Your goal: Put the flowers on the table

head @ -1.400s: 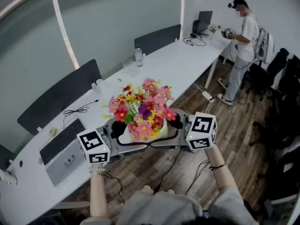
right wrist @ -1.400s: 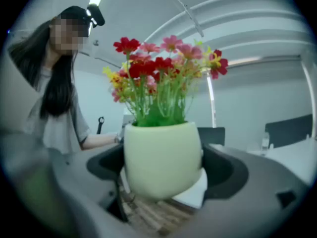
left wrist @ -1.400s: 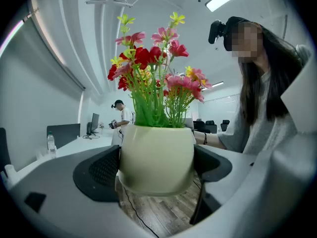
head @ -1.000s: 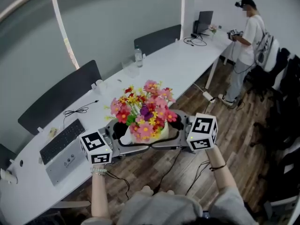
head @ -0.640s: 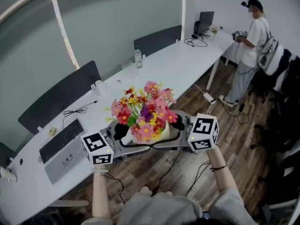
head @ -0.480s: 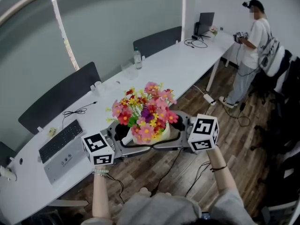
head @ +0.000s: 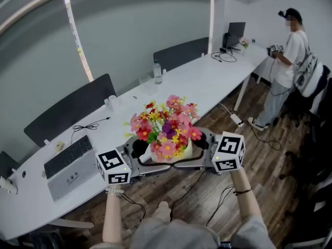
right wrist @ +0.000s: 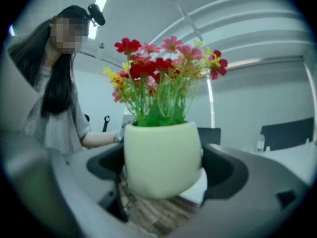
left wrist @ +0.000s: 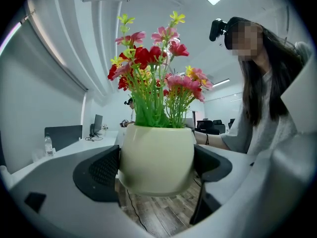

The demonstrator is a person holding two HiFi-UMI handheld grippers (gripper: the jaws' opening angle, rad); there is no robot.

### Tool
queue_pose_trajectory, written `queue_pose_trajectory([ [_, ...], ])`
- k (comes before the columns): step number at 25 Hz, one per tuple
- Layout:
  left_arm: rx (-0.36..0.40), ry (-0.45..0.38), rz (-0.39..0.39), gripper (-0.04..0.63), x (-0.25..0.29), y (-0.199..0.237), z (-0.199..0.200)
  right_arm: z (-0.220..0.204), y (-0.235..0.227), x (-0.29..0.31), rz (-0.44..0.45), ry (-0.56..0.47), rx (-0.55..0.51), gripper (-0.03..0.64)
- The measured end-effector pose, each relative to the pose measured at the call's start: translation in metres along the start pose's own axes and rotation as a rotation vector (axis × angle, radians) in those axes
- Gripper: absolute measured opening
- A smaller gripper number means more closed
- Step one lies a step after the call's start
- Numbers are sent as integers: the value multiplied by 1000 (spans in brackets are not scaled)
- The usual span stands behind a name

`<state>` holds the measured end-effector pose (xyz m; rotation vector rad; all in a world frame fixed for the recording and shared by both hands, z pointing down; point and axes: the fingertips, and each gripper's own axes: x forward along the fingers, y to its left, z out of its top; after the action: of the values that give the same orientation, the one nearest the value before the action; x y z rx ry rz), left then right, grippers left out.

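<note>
We are counting two grippers, one pot of flowers (head: 167, 135), one table and two chairs. The left gripper (head: 141, 154) is squeezing the cream pot, one jaw pressing on each side of it; the right gripper (head: 199, 148) is pinching the same pot the same way from the other side. The pot is hanging upright between them at the near edge of the white table (head: 202, 79), with wooden floor (head: 171, 191) showing under it. On the table we are seeing a keyboard (head: 68, 156), then a bottle (head: 156, 71), then a monitor (head: 237, 34). Behind it are standing one dark chair (head: 72, 108) and another (head: 179, 53); a person (head: 290, 51) is standing well apart.
</note>
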<state>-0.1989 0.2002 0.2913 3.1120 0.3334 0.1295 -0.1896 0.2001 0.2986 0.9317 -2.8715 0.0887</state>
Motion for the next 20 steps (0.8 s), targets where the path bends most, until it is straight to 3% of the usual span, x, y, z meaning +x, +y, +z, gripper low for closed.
queue_pose_trajectory([
  [7, -8, 15, -3, 456, 17, 34, -10, -11, -37, 1, -2, 7, 9, 471],
  [20, -21, 18, -16, 456, 38, 137, -15, -13, -140, 25, -10, 33, 22, 471],
])
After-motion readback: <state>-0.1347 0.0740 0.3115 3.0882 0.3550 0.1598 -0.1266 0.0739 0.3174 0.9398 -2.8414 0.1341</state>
